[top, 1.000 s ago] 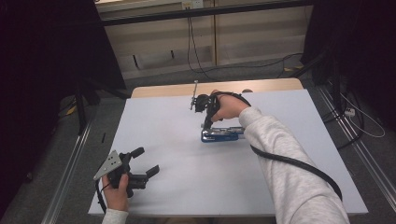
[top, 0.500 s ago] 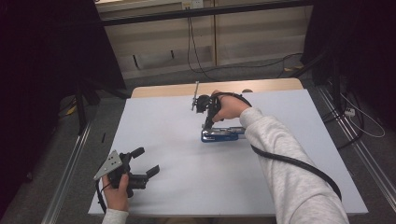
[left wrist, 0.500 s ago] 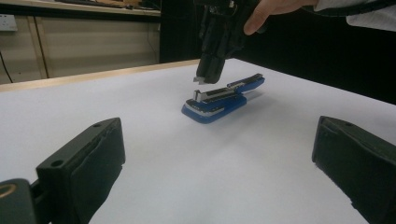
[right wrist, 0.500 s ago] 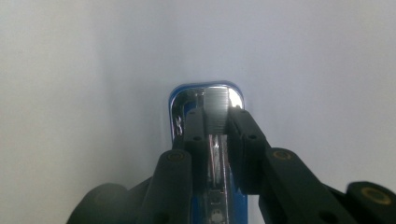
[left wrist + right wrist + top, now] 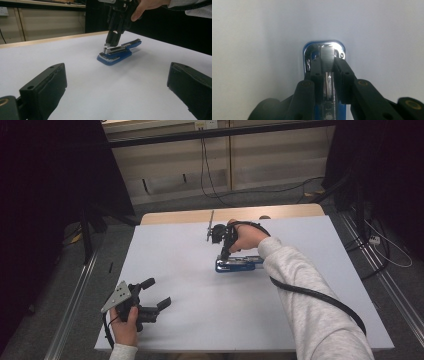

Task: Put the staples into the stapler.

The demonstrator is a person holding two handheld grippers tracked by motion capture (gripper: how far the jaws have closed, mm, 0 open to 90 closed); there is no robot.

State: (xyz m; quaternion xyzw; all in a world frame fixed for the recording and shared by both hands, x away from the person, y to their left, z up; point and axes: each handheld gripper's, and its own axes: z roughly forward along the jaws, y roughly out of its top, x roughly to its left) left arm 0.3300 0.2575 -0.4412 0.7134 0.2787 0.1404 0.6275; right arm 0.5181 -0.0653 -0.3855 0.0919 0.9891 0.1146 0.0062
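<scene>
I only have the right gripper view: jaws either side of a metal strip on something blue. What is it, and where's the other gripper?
Observer: A blue stapler lying flat on the white table; the right gripper points down onto its front end.
Operator: Left one?
Observer: The left gripper sits near the table's front left corner, apart from the stapler.
Operator: Open?
Observer: Yes, jaws wide, nothing between them.
</scene>
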